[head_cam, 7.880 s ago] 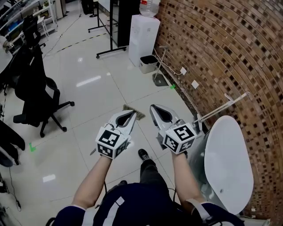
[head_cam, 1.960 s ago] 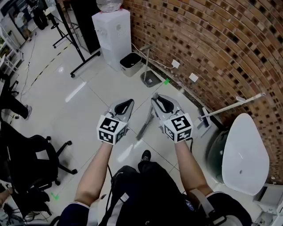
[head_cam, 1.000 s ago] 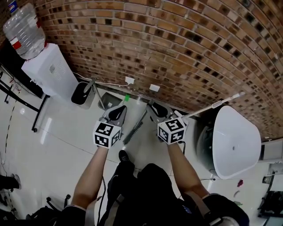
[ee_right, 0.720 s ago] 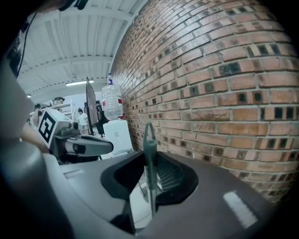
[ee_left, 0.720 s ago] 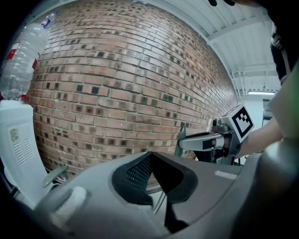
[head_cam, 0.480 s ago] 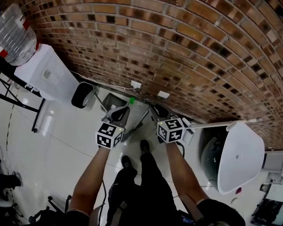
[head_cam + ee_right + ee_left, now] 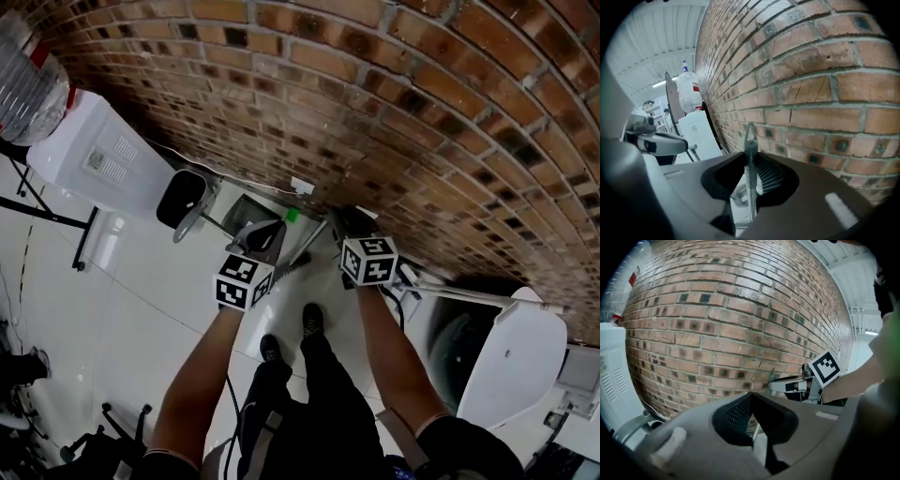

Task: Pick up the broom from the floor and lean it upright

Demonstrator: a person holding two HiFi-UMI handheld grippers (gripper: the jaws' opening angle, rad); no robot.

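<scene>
My right gripper [image 7: 750, 156] is shut on the thin grey broom handle [image 7: 750, 136], whose tip sticks up above the jaws right in front of the brick wall [image 7: 820, 93]. In the head view the broom handle [image 7: 307, 251] slants from the right gripper [image 7: 349, 225] down to the left, and its dark brush end [image 7: 289, 268] sits low beside the left marker cube. My left gripper [image 7: 265, 236] hangs just left of the broom, apart from it. In its own view the left gripper [image 7: 751, 395] has its tips together with nothing held.
A white water dispenser [image 7: 94, 150] with a bottle [image 7: 28, 75] stands left along the wall, a black bin [image 7: 183, 199] beside it. A white rounded seat [image 7: 511, 366] and a white pole [image 7: 469, 295] are at right. The person's shoes [image 7: 312, 319] stand below the grippers.
Both grippers have moved closer to the brick wall and lower, the right one carrying the broom along. The wall now fills much more of the head view.
</scene>
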